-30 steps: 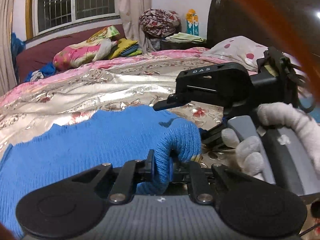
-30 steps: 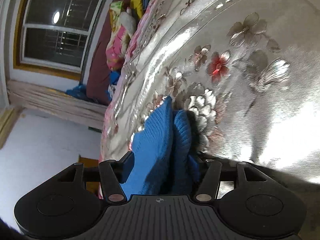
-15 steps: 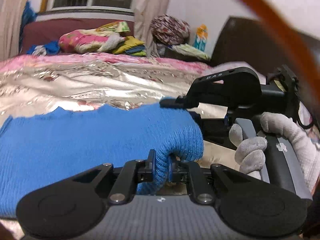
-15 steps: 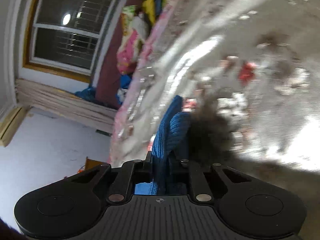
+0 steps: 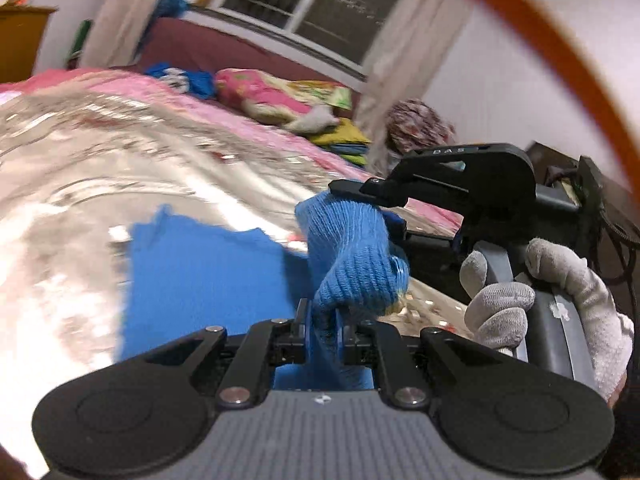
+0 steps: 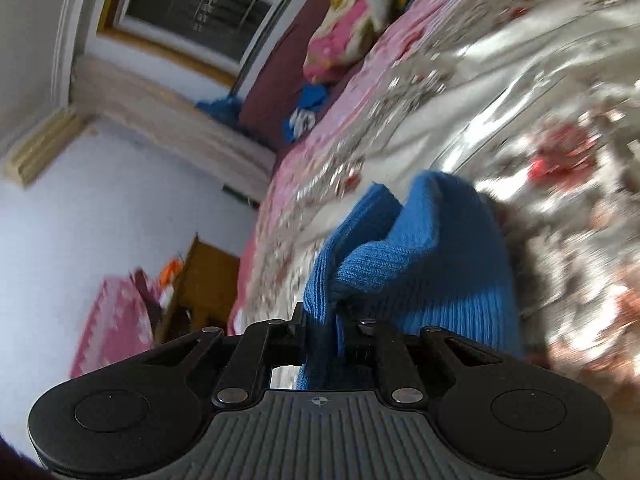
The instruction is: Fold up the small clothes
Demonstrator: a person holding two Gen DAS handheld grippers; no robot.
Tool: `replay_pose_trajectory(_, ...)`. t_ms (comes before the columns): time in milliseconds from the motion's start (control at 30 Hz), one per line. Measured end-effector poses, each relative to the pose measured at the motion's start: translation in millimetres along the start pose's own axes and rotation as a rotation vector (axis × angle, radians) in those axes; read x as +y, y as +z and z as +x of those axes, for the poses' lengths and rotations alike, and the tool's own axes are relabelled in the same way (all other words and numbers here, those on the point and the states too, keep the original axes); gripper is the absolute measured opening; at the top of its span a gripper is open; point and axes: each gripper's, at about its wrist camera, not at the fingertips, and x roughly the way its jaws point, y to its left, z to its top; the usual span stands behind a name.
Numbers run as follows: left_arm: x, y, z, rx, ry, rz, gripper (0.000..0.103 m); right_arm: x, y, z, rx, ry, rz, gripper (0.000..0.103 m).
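Pinching blue knit garment (image 5: pixel 352 276), both grippers.

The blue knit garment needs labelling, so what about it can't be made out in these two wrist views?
- Blue knit garment, left wrist view: near edge hidden behind the left gripper.
- Right wrist view: only a bunched fold; the right gripper and motion blur hide the rest.
- Garment type: unclear.

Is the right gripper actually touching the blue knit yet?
Touching. The right wrist view shows the right gripper with its jaws closed on a pinched fold of the blue knit, fabric bunching out just past them.
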Motion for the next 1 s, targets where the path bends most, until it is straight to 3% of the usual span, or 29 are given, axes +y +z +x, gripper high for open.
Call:
replay_pose_trajectory(333,74.4,-16.6,-13.3,0.007,0.092,-0.142,0.018,44.4,-65.9,85.2,0.157,-0.095,-0.186,0.014)
replay_pose_trajectory(600,96.2,-30.9,-17.2,0.045,0.102,-0.189,0.019,57.6,-100.1,111.4,0.247,-0.136,-0.280,0.019)
replay_pose_trajectory(767,92.2,-37.5,-32.8,0.057,0.118,-0.169,0.019,76.0,-99.6,101.6,0.288,-0.041,-0.303,0.024)
replay_pose_trajectory(867,86.2,-34.6,-44.0,0.044,0.149,-0.121,0.019,92.7,-96.5,79.6,0.249,0.001,-0.372,0.024)
replay_pose_trajectory(1000,73.1,-20.9,-56.1,0.003,0.174,-0.027,0.019,96.7,-87.0,46.3,0.187,-0.062,-0.477,0.024)
